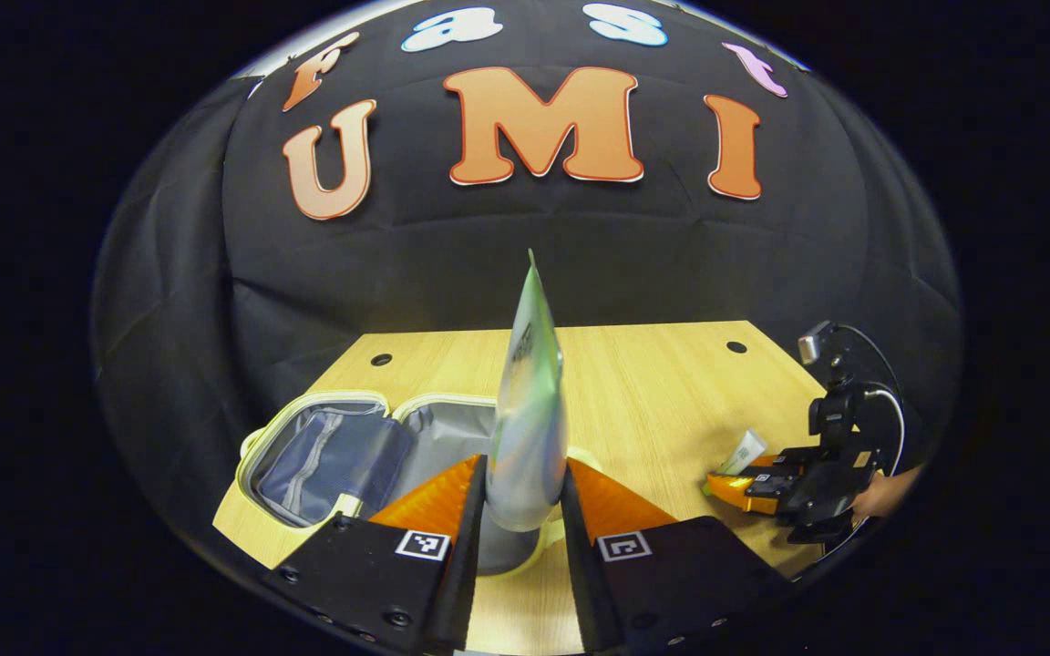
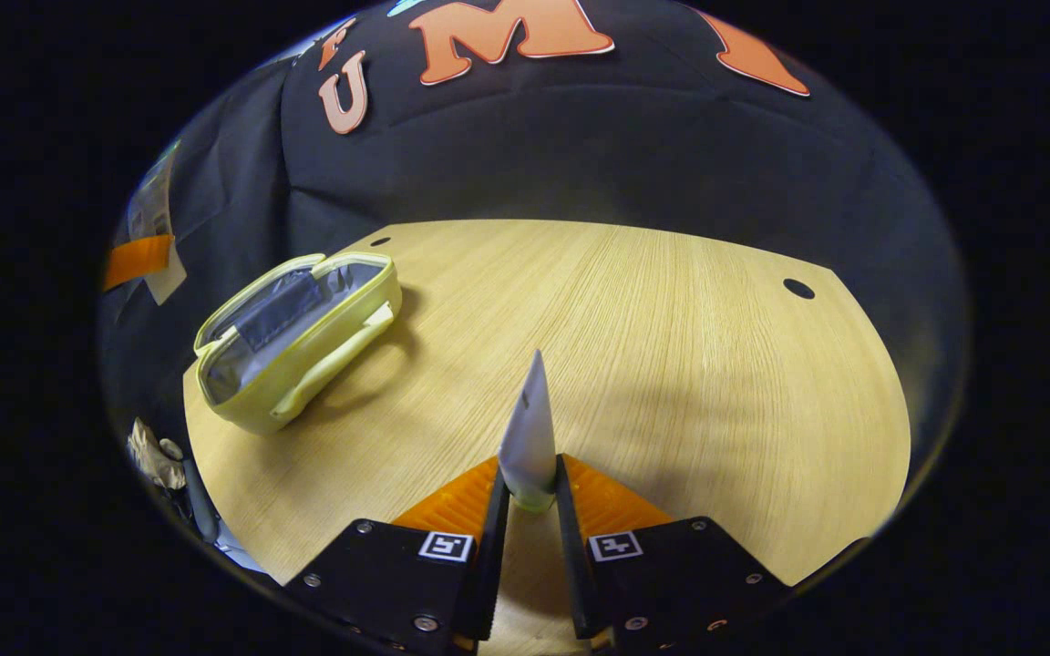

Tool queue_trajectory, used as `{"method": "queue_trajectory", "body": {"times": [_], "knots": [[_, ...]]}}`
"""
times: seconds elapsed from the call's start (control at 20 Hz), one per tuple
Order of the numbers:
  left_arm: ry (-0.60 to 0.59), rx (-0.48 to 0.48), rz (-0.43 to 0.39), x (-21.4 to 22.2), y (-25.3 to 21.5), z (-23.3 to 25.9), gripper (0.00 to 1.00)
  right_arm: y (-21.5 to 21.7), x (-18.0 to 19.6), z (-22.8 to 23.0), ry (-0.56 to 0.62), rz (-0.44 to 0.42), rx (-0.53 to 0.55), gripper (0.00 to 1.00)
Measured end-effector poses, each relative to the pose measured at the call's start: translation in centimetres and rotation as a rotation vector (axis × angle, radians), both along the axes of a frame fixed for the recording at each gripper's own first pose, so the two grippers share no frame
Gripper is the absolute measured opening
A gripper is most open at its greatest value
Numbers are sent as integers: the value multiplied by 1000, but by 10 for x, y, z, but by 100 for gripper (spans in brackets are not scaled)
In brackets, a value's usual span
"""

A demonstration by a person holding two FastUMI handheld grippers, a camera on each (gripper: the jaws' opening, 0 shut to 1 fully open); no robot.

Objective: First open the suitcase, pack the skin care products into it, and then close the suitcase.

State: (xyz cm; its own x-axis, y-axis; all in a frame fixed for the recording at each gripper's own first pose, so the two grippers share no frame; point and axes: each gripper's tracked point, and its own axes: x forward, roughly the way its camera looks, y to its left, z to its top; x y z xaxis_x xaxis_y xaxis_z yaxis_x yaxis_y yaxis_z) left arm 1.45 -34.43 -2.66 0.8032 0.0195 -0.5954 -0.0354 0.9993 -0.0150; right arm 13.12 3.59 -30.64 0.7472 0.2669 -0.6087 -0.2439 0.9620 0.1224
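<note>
A pale green and white skin care tube (image 1: 527, 410) stands upright between the fingers of my left gripper (image 1: 525, 497), which is shut on it above the open suitcase (image 1: 343, 451). The small yellow-green suitcase lies flat with its grey lining showing. In the right gripper view the suitcase (image 2: 302, 342) sits open at the table's left. My right gripper (image 2: 530, 483) is shut on a smaller whitish tube (image 2: 530, 433), held just above the wooden table (image 2: 671, 364). In the left gripper view the right gripper (image 1: 744, 483) appears at the far right, gripping that small tube (image 1: 746, 451).
The wooden table (image 1: 653, 392) has round cable holes near its back corners. A person's hand (image 1: 885, 492) holds the right gripper's black body. A crumpled light object (image 2: 153, 454) lies off the table's left edge. The booth's black cloth wall stands behind.
</note>
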Motion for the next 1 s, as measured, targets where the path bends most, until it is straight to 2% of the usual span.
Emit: {"method": "queue_trajectory", "body": {"times": [0.4,0.55,0.75,0.8,0.85,1.0], "knots": [[-10,-10,56,-6,31,2,44,-1,-10,63,-89,-8,26,32],[-13,-10,57,-3,51,1,44,8,-12,94,-122,-25,77,32],[7,-33,11,7,76,-11,44,20,-7,128,-171,-67,81,31],[22,-37,-10,8,82,-17,44,27,-7,134,-176,-77,84,27],[29,-44,-30,11,89,-21,46,34,-5,138,-178,-90,84,31],[80,-90,-79,17,107,-44,44,62,-4,142,-166,-127,87,32]]}}
